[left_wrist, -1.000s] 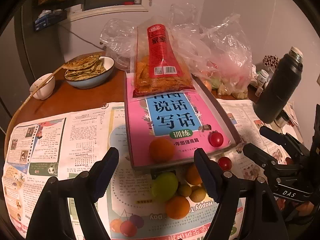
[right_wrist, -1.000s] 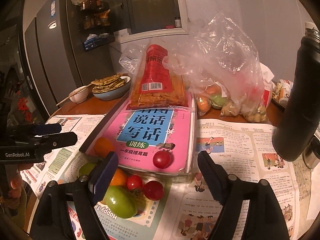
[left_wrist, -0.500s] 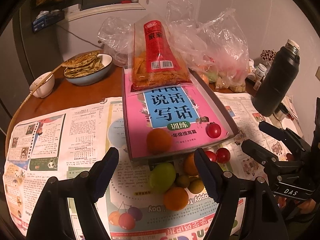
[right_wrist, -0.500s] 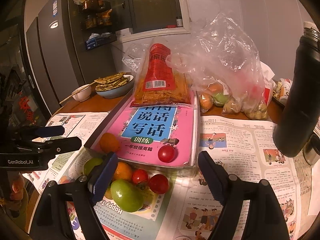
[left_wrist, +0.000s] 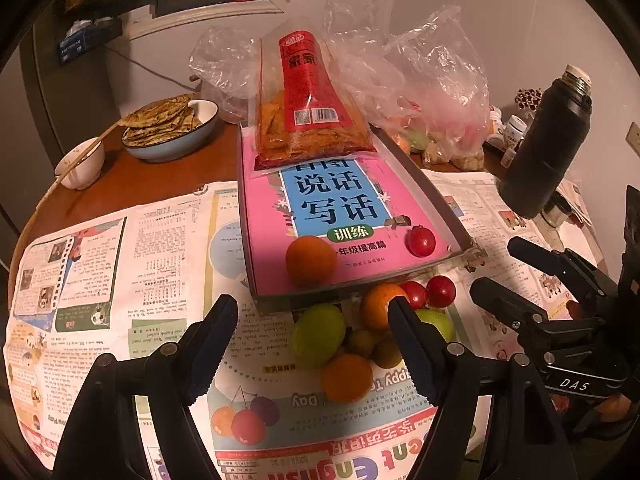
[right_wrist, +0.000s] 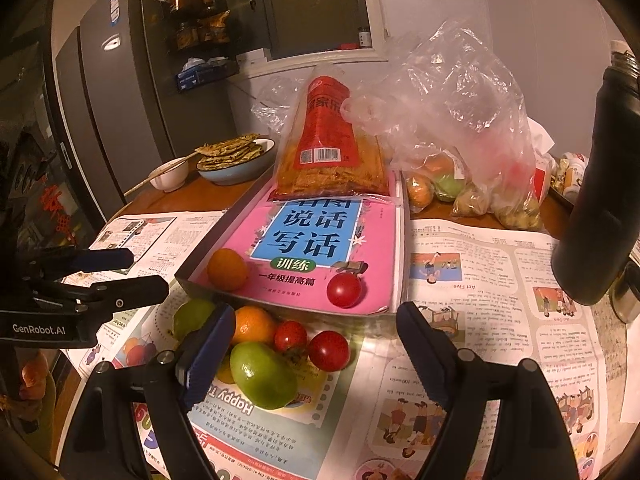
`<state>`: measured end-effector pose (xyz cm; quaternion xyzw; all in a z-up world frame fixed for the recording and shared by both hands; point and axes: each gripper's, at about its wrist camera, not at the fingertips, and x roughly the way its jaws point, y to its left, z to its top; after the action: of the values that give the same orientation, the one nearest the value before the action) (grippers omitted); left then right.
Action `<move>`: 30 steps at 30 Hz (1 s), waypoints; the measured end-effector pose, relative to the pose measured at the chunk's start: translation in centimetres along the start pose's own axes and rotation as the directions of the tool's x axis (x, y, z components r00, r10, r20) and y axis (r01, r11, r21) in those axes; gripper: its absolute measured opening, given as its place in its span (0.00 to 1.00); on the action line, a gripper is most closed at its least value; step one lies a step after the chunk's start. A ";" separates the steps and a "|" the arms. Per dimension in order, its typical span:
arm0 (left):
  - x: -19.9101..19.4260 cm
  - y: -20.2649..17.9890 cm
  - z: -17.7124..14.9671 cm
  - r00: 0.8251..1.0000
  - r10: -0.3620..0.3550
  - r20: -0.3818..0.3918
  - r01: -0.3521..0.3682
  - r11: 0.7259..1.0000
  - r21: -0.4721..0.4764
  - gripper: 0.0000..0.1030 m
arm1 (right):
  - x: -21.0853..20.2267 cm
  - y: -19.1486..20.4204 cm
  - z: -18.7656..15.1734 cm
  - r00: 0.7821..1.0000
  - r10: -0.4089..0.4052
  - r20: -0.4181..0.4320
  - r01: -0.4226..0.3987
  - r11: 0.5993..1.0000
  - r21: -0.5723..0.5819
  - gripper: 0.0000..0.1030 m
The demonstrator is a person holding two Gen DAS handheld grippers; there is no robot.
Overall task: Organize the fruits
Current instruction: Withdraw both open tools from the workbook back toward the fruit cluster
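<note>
A shallow tray (left_wrist: 424,184) lined with a pink book holds one orange (left_wrist: 310,260) and one cherry tomato (left_wrist: 421,241) near its front edge. In front of it, on newspaper, lies a pile of fruit: a green fruit (left_wrist: 318,332), oranges (left_wrist: 347,378), tomatoes (left_wrist: 441,291) and small olive-coloured fruits. My left gripper (left_wrist: 312,320) hovers open above the pile, holding nothing. My right gripper (right_wrist: 314,316) also stands open and empty over the pile's right side, above a green fruit (right_wrist: 262,376) and a tomato (right_wrist: 329,350). Each gripper shows at the edge of the other's view.
A red snack bag (left_wrist: 308,112) lies on the tray's far end. Behind it sit clear plastic bags (right_wrist: 460,152) with more fruit. A black flask (left_wrist: 548,140) stands at the right. A bowl of flatbreads (left_wrist: 168,132) and a small white bowl (left_wrist: 80,164) are at the far left.
Both views have drifted slightly, so the tray and the fruit pile sit a little higher in the pictures. Both grippers stay open and nothing was taken hold of.
</note>
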<state>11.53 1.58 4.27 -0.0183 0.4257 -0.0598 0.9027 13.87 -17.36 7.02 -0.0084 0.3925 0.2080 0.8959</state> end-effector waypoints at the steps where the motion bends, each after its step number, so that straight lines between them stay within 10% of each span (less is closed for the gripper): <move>1: 0.0 0.0 -0.1 1.000 0.000 0.000 0.000 1.000 0.001 0.76 | 0.0 0.0 0.0 1.000 0.001 0.000 -0.001 1.000 0.000 0.80; 30: 0.0 -0.4 -3.3 0.997 -0.007 -0.077 0.012 0.998 0.063 0.76 | -0.6 1.6 -2.2 0.999 0.027 -0.032 -0.028 0.999 -0.038 0.80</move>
<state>8.98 1.25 2.17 0.0106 0.4578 -0.0781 0.8856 11.37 -16.54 6.21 -0.0237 0.4026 0.2275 0.8863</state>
